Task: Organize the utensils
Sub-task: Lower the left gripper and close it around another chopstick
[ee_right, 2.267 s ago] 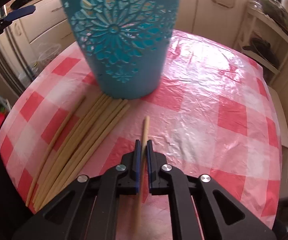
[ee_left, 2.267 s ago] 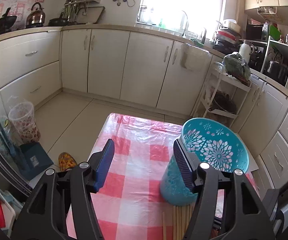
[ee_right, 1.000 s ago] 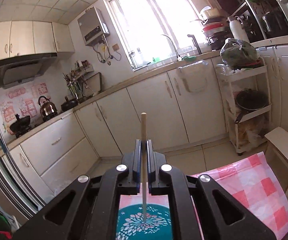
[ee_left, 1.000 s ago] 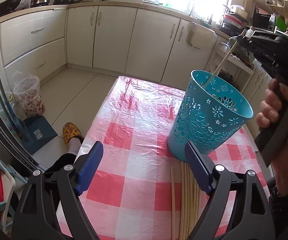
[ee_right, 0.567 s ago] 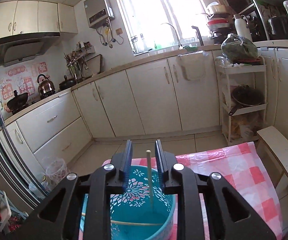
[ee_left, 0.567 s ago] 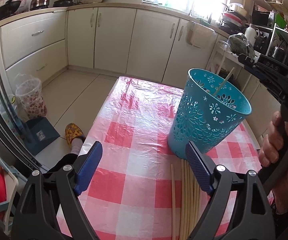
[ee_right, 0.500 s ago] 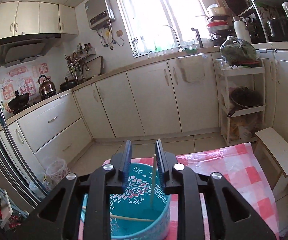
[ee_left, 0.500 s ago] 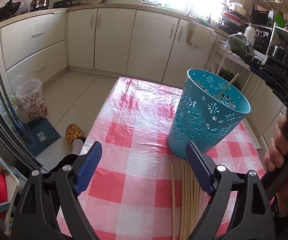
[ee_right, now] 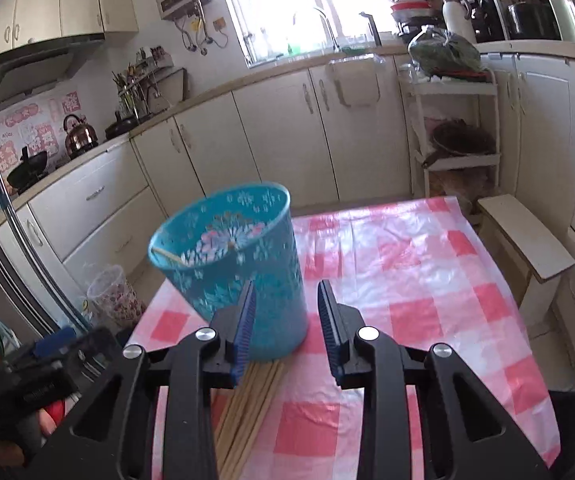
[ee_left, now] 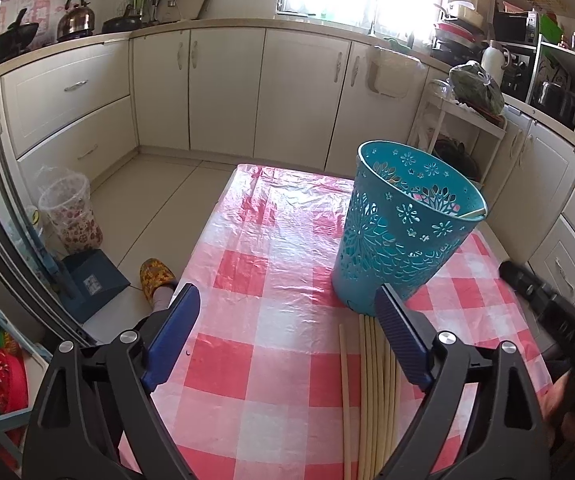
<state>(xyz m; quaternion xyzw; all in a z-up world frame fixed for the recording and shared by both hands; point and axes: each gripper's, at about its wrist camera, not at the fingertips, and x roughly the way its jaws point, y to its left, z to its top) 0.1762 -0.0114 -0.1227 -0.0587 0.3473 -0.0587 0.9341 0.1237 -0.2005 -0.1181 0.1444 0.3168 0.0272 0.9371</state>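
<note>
A teal perforated basket point(ee_left: 403, 232) stands upright on the red-and-white checked table point(ee_left: 279, 264); it also shows in the right wrist view point(ee_right: 239, 264). A chopstick lies inside it, its tip point(ee_left: 472, 213) resting on the rim. Several wooden chopsticks point(ee_left: 371, 392) lie side by side on the cloth in front of the basket, also in the right wrist view point(ee_right: 251, 400). My left gripper point(ee_left: 287, 334) is open and empty, just before the basket. My right gripper point(ee_right: 285, 328) is open and empty, close to the basket's near side.
Kitchen cabinets point(ee_left: 223, 88) run along the far walls. A white rack point(ee_right: 455, 128) and a wooden stool point(ee_right: 523, 240) stand right of the table. A patterned bin point(ee_left: 69, 216) and a slipper point(ee_left: 155, 276) are on the floor at left.
My right gripper opened and let a chopstick drop into the basket, then drew back and down. The chopstick now leans inside against the rim. My left gripper barely moved.
</note>
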